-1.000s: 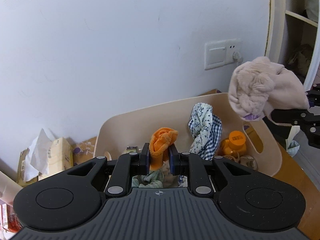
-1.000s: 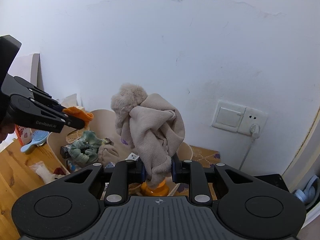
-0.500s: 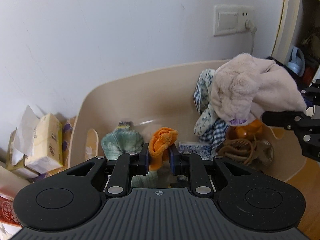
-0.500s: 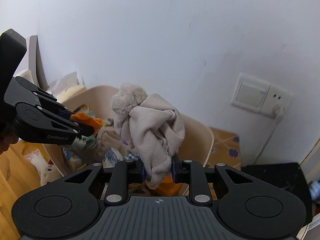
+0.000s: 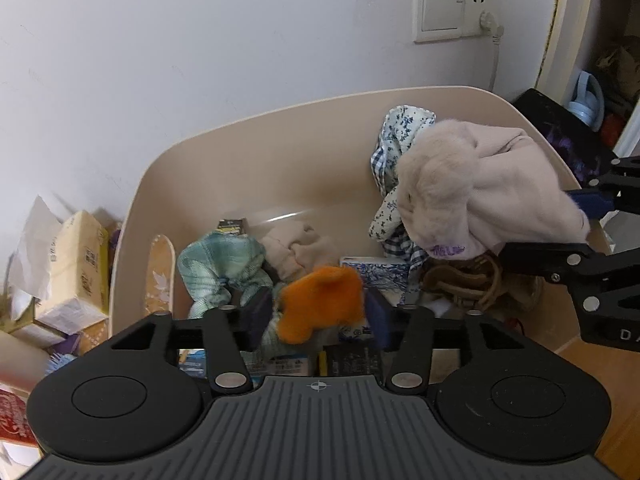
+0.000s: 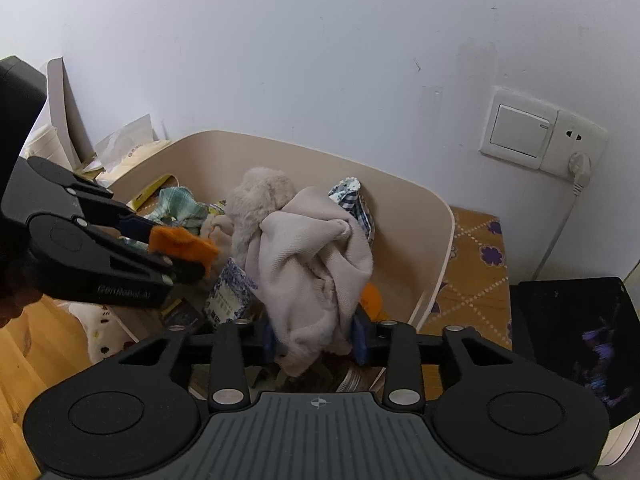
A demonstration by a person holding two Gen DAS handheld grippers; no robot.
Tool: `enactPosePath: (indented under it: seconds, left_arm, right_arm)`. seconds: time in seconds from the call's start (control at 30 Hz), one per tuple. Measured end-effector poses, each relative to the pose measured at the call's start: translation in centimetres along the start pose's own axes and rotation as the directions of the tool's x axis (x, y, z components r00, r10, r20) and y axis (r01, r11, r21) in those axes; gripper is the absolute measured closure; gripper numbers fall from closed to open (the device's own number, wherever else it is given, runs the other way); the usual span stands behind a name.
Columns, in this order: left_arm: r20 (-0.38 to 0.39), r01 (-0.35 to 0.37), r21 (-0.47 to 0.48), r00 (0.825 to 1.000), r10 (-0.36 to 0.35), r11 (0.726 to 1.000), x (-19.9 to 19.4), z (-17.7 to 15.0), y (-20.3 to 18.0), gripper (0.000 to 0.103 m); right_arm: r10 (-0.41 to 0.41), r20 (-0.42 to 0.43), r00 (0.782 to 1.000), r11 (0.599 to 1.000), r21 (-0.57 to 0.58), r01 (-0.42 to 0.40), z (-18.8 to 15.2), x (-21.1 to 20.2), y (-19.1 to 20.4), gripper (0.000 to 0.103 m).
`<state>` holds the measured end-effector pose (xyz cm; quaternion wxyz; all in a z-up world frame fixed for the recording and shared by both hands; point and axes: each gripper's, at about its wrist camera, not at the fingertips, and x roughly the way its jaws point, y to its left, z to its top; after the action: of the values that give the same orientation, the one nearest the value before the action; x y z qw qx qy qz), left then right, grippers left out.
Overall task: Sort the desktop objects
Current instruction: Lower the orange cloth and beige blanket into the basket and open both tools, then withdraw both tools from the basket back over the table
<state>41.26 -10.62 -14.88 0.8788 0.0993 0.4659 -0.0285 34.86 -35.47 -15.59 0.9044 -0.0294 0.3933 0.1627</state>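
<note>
The step in hand is judged to be the release: two soft items are being dropped into the bin (image 5: 280, 152), which already holds other cloths and small boxes.

Left gripper (image 5: 316, 316): the jaws are opening. The orange cloth (image 5: 320, 304) lies between them, above the bin's contents; gaps show on both sides, so it is no longer pinched.

Right gripper (image 6: 314, 338): the jaws are opening. The beige cloth (image 6: 312, 252) hangs between the pads (image 6: 359, 340), over the right part of the bin. Whether it is touched on either side cannot be told for certain; it appears freed.

Next move, as judged: both grippers are to be lifted clear once the cloths have dropped. Snagging of fabric on a pad is to be watched for.
</note>
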Motion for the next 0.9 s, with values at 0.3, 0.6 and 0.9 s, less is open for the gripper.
enactPosePath:
  seconds: [0.3, 0.6, 0.9]
  left_arm:
    - [0.006, -0.003, -0.042, 1.0, 0.003, 0.999, -1.7, 0.0, 1.1, 0.032]
    - [0.069, -0.014, -0.083, 0.997, 0.019, 0.996, -5.3, -0.2, 3.1, 0.026]
    - [0.11, -0.028, -0.091, 0.993, 0.037, 0.995, -9.1, -2.4, 3.9, 0.023]
  right_arm:
    - [0.004, 0.055, 0.999, 0.998, 0.059, -0.008, 0.2, -1.9, 0.4, 0.016]
    - [-0.04, 0.124, 0.992, 0.998, 0.046, 0.035, 0.9, -4.8, 1.8, 0.002]
    - [-0.081, 0.237, 0.968, 0.995, 0.079, 0.064, -0.2, -9.1, 3.4, 0.0]
